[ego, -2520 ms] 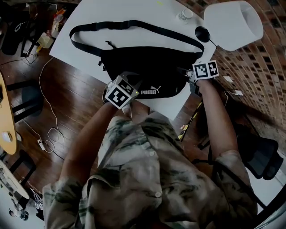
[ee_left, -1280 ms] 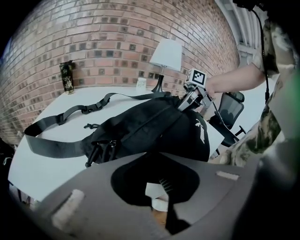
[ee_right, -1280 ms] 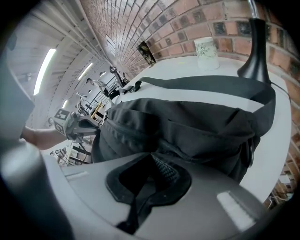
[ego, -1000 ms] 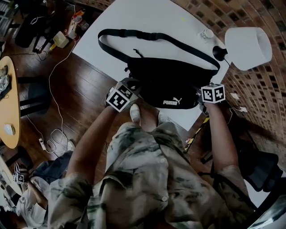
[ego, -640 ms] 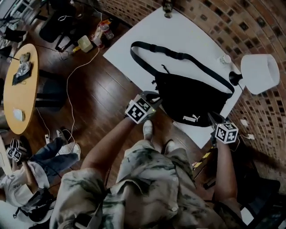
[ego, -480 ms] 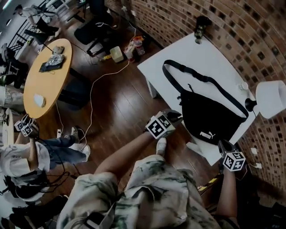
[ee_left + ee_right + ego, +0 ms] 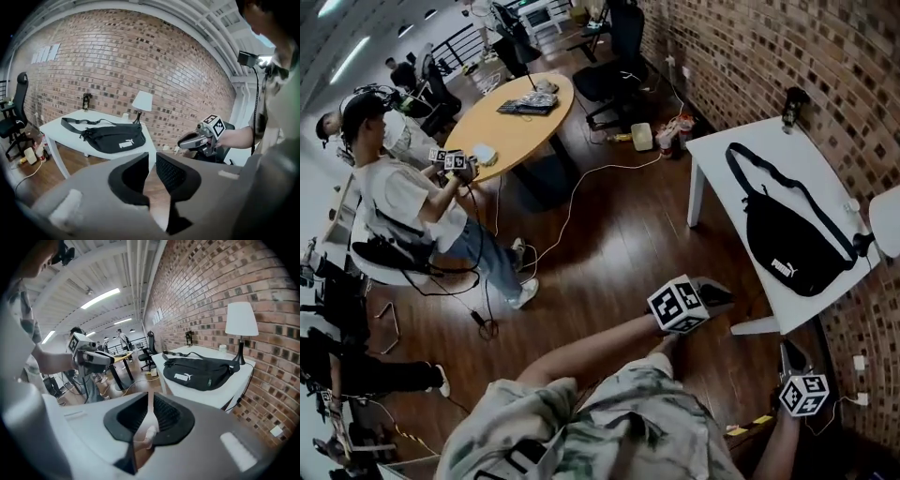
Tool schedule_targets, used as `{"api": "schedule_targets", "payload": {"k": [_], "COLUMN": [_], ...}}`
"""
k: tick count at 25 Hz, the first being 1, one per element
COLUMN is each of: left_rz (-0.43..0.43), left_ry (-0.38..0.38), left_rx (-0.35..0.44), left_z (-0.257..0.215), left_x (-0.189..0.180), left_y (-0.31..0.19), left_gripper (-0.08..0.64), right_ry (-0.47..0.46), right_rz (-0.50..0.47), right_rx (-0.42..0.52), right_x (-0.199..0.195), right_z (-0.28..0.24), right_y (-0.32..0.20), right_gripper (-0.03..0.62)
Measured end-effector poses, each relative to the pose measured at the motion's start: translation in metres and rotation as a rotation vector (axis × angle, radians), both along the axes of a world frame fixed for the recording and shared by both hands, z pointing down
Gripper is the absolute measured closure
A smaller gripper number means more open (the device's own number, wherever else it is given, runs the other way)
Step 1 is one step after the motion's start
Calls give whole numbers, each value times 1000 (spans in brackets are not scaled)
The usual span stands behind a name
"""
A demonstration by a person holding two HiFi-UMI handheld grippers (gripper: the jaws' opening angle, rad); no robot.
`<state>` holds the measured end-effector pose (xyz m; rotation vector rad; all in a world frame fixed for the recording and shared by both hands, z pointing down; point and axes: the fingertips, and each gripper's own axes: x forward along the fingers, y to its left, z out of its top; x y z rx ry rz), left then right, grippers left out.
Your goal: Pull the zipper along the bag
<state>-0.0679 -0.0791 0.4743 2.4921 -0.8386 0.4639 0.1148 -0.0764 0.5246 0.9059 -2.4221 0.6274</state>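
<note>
Brick wall [image 7: 787, 37] on the right, dark wood floor [image 7: 609, 253] below us, and a white table [image 7: 717, 155] set against the wall. We see the black bag [image 7: 787, 248] lying flat on that table with its white logo facing up and its strap [image 7: 769, 178] looped out toward the far end. We cannot tell how far the zipper is drawn, it is too small to read. A white lamp [image 7: 142, 101] stands at the table's wall side, just beside the bag. Both of our grippers are well apart from the bag and off the table, held over the floor. The left gripper [image 7: 717, 294] points toward the table; in the left gripper view its 2 jaws sit almost together with only a thin slit between the pads, and nothing is in them. The right gripper [image 7: 789, 356] hangs lower, near the table's near corner, with its 2 jaws likewise pressed nearly together and holding nothing. Each gripper view shows the other gripper off to the side and the bag on the table farther back. Across the room we see a round wooden table [image 7: 511, 117], a seated person [image 7: 403, 197] beside it, an office chair [image 7: 614, 66] and cables [image 7: 581, 187] trailing over the floor.
</note>
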Motion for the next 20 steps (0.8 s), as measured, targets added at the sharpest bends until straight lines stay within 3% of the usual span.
{"api": "schedule_targets", "payload": {"k": [8,13,16,20], "left_rz": [4,22,20,95], "left_ry": [40,103,99,85], "left_rx": [-5,24,49,55], "left_z": [-42,-66,-72,-70], "left_x": [6,-27,-43,-72], "left_y": [154,213,237,291], "left_gripper": [511,514,517,518], "right_ry": [-79,-86,-109,-137], "right_rz": [-15,-2,8,60], "right_rx": [71,135,162,186], "right_x": [-5,-55,-74,-110], "right_z": [-48,-67,-81,-95], "right_y": [138,210,238,300], "right_gripper": [551,551,551,551]}}
